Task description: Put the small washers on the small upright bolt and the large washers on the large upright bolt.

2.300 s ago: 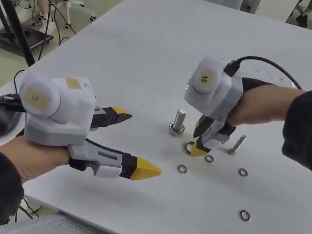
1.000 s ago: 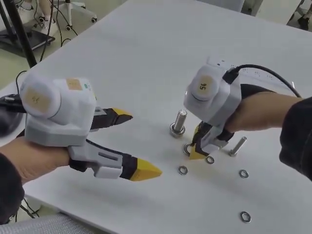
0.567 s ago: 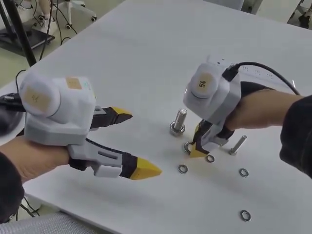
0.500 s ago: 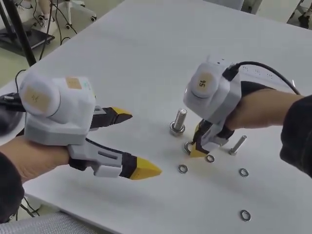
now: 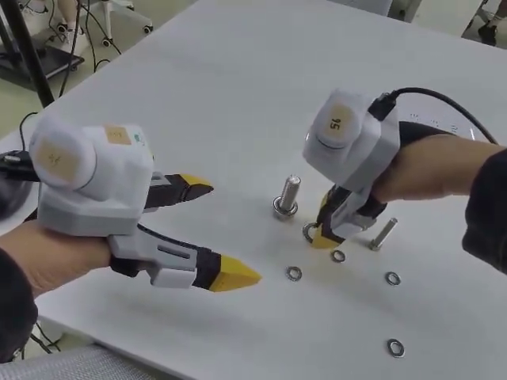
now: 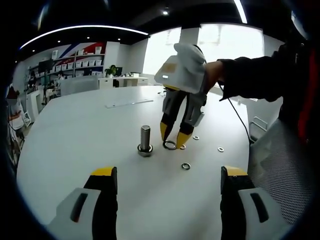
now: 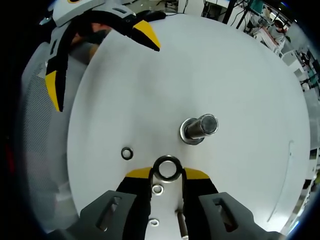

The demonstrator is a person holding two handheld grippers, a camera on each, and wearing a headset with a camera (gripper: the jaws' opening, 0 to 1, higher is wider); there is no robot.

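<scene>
White matte surface (image 5: 198, 95), round-edged in the left gripper view. Carries a large upright bolt (image 5: 287, 198) standing on its wider base near the middle, and a small upright bolt (image 5: 383, 234) well to its right. Also carries four small washers (image 5: 294, 274), lying flat and apart from one another, nearer the front edge than the bolts.

White round matte bench (image 5: 238, 95). Grey mesh chair back (image 5: 55, 366) at its near edge, bottom left. Beyond the bench's far left: pale green floor (image 5: 24, 103), slanted black pole (image 5: 22, 49), loose black cables (image 5: 79, 43), white chair base with castors (image 5: 131, 17). Left gripper view: thin pale strip (image 6: 129, 103) flat on bench, bright windows (image 6: 230, 42), curved ceiling light (image 6: 80, 30).
</scene>
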